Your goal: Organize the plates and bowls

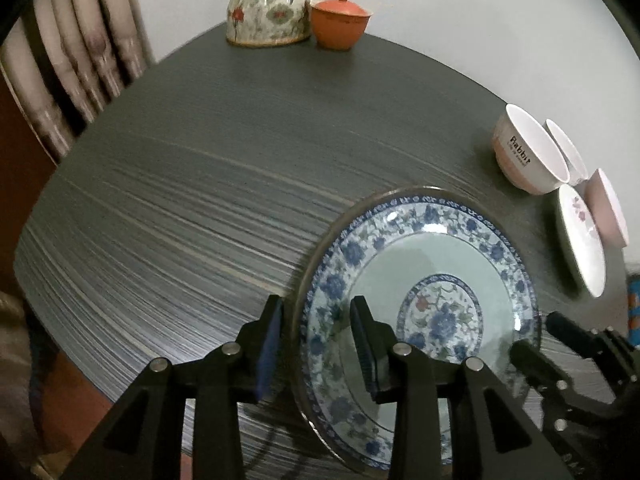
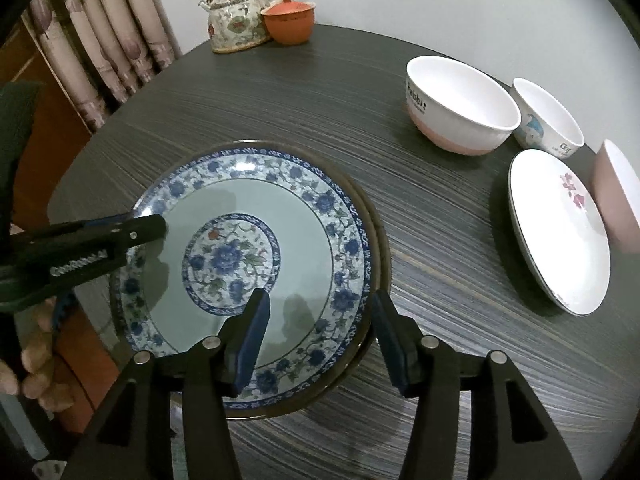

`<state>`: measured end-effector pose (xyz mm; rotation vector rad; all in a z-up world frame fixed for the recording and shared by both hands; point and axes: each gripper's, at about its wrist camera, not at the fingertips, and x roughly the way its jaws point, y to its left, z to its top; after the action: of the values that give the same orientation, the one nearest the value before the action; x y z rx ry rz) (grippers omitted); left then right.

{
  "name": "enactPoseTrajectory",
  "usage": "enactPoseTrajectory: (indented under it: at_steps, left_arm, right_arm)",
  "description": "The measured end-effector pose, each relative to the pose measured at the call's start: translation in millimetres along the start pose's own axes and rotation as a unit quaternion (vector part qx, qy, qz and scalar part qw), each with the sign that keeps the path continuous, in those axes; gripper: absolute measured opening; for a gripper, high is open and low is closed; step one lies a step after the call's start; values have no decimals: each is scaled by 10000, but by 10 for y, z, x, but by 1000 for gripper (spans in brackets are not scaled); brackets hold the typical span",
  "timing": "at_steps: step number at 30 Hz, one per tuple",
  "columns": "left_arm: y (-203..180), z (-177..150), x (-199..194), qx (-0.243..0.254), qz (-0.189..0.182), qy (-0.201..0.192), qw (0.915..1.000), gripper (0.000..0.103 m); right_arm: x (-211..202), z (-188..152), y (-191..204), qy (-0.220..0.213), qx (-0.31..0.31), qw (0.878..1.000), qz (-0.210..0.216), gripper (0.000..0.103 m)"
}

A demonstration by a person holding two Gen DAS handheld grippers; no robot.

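Nearest to us, the left gripper [image 1: 318,322] straddles the left rim of the round blue-and-white floral porcelain plate [image 2: 256,216], one finger outside the rim and one over the plate's pale well; its fingers stand apart, with a gap showing between pad and rim; the right gripper [image 2: 320,316] straddles the near right rim in the same way, its fingers spread wide and clear of the porcelain; the plate lies on the near part of the round dark grey wood-grain table [image 2: 400,240], with a dark rim showing beneath it on the right, though we cannot tell what that is; a hand [image 2: 36,364] shows at the left edge of the right wrist view; farther right lie a shallow white dish with a pink flower [image 2: 560,232] and a pink-sided bowl [image 2: 618,196] just beside it; beyond them stand a large white bowl with a pink base [image 2: 460,104] and a smaller white bowl with a blue figure [image 2: 548,120]; at the far edge sit a floral ceramic teapot [image 2: 236,20] and an orange lidded cup [image 2: 289,20], close together, with a patterned curtain [image 2: 104,40] at the far left.
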<state>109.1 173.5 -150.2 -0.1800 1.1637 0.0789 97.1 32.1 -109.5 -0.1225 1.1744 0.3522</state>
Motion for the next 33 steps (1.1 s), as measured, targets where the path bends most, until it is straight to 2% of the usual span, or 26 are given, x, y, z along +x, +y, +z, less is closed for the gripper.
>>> enactPoseTrajectory:
  at_steps: [4,7,9,16,19,23,25,28,30,33]
  left_arm:
    - [9,28,-72,7,271,-324,9991,36]
    - [11,38,-135,78,554,-606,9966,39]
    - [27,41,-158,45,612,-697,9957,42]
    - [119,46,-133,-130,689,-611,9957,52]
    - [98,36,-142,-89,729,-538,9958,53]
    - [-22,49,-234,93,748,-631,9952,53]
    - [-129,42,-311,243,670,-749,9946,61]
    - [-361,45,-430,623,474,-885,9930,62]
    - [-550,64,-503,918,235,-966,9908,62]
    - [-822,115,-585,1043,-209,-968,9896,63]
  right_arm:
    - [-58,-18,-39,-137,73,9998,80,50]
    - [-120,-46,-94,-279,165,9994,112,52]
    - [-156,-72,-139,-353,241,9990,135,53]
    - [-299,-214,-459,-536,688,9961,138,54]
    - [-373,-311,-688,-603,904,9941,66,54]
    - [-460,-478,-1036,-748,1170,9903,-70,54]
    - [-513,-550,-1223,-869,1299,9876,-148,54]
    - [-605,-631,-1439,-1087,1385,9837,-364,54]
    - [-641,-674,-1555,-1177,1434,9819,-382,54]
    - [-665,-739,-1747,-1192,1563,9796,-427,54]
